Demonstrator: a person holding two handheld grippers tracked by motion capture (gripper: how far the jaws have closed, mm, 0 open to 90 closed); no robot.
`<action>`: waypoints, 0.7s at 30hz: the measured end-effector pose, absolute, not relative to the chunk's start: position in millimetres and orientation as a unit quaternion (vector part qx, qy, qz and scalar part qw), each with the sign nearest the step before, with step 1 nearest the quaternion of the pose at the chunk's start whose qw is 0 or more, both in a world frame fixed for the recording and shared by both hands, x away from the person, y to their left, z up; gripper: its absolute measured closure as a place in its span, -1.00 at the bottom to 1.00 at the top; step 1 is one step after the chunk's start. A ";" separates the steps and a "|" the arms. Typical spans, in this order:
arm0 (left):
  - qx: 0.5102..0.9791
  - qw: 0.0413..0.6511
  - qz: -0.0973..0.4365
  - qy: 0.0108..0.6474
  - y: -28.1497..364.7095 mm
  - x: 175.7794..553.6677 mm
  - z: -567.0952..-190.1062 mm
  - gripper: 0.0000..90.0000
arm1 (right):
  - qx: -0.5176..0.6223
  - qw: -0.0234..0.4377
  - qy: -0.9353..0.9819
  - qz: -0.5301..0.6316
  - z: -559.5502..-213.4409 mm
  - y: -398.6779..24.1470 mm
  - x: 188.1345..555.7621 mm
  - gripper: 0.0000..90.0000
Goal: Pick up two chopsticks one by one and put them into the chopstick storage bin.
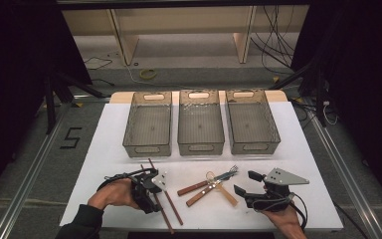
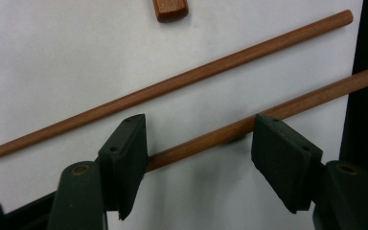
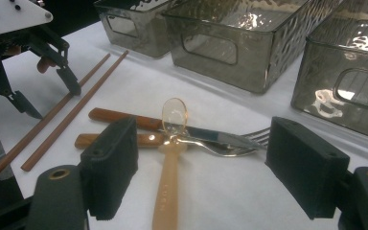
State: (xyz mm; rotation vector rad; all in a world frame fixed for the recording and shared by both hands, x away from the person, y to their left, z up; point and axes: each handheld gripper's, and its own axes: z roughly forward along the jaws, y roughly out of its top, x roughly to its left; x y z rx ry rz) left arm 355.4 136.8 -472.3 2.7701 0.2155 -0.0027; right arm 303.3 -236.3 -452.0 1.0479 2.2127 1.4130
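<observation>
Left gripper view: left gripper (image 2: 199,143) fingers wide apart astride a chopstick (image 2: 206,139), unclamped

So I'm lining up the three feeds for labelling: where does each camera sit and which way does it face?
High view: above the person's side, looking forward and down on the white table; both forearms show.
Left gripper view: on the left tongs, facing down at two chopsticks.
Right gripper view: on the right tongs, facing level across the cutlery to the bins.
Shared: the chopsticks, in every view.
</observation>
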 end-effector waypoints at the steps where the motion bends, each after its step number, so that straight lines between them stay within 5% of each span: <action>1: 0.981 0.179 -0.002 0.074 136.5 355.7 -472.4 -0.21 | 0.367 0.156 0.773 0.493 -452.0 -236.4 303.2 -0.39; 21: 0.988 0.141 -0.018 0.064 143.3 359.8 -470.9 -0.22 | 0.367 0.157 0.775 0.490 -451.8 -236.0 302.9 -0.38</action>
